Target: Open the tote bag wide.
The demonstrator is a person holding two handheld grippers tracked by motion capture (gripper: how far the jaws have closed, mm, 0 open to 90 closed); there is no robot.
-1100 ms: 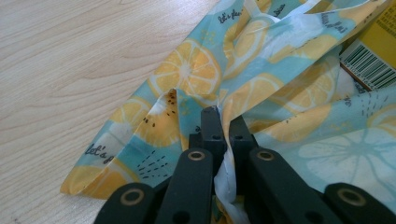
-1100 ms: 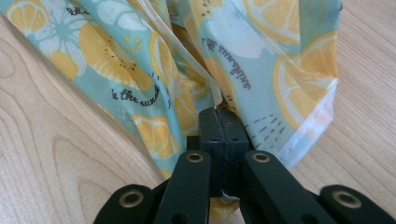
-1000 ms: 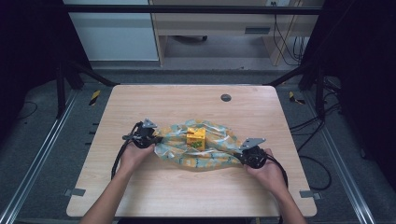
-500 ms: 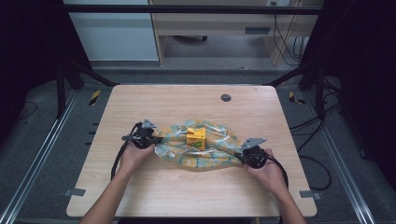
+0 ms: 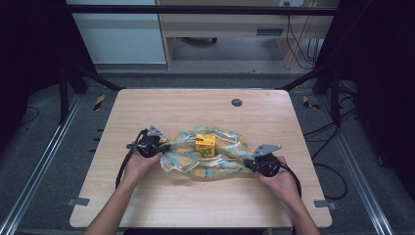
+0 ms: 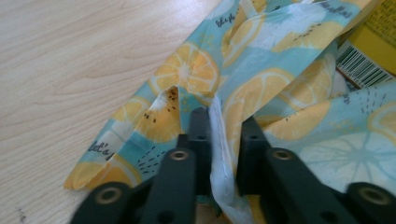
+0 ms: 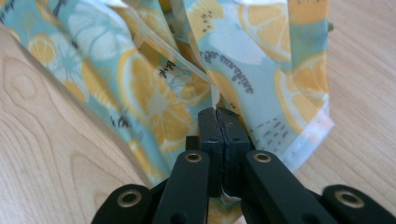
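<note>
Cloth (image 5: 205,156) with a lemon-slice print on pale blue is seen spread and rumpled on the table (image 5: 161,105), near the person's edge and roughly centred between the two hands. A small yellow box (image 5: 205,145) is seated on top of the cloth near its middle; a barcode on it is caught at the right edge of the left gripper view. The left hand-held gripper (image 5: 164,148) is placed at the cloth's left end. In the left gripper view (image 6: 224,135) its jaws are seen slightly parted, having just been opening, with a white hemmed fold of cloth standing between them; the pads appear not to be pressing on it, though contact on one side cannot be ruled out from this angle. The right hand-held gripper (image 5: 249,164) is placed at the cloth's right end, and in the right gripper view (image 7: 218,122) its jaws are seen closed tight on a thin edge of the cloth, which is pulled up into folds ahead of them. A dark round grommet (image 5: 237,102) is set in the table's far side, well apart from the cloth.
</note>
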